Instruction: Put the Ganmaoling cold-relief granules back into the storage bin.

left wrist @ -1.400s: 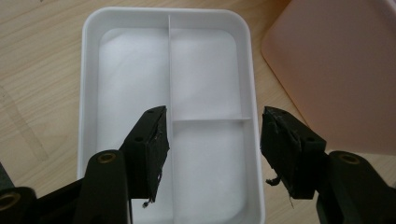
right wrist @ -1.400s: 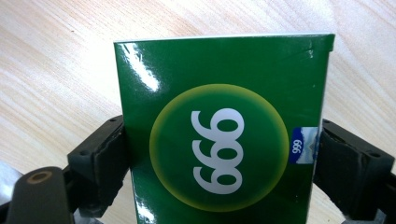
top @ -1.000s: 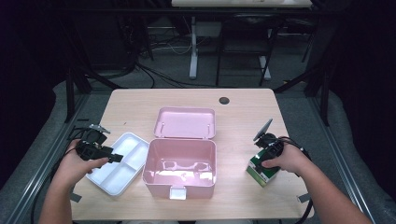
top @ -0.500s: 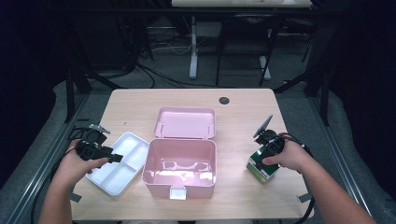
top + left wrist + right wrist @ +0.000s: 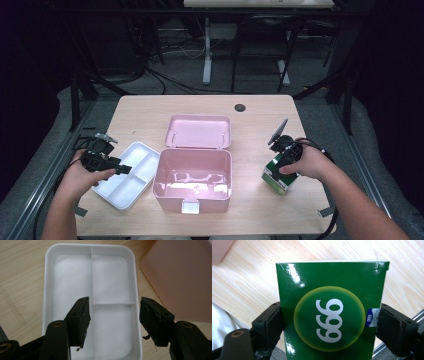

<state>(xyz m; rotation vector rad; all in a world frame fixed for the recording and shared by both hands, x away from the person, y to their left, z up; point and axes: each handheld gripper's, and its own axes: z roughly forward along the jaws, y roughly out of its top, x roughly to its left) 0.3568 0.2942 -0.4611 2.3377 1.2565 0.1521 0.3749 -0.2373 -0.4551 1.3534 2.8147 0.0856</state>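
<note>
The right gripper clamps the green box at lower right; the left gripper, released, hovers over the white tray; loading the pink case remains.

1. An open pink box stands at the middle of the tabletop, its raised lid blocking the way just behind it.
2. Left of the pink box, touching or nearly so, lies a white divided tray; the left tool hangs over it, jaws apart.
3. Right of the pink box lies a bare strip of tabletop, then a green carton clamped in the right tool.
4. Behind the lid, the tabletop is bare apart from a dark round hole.
</note>
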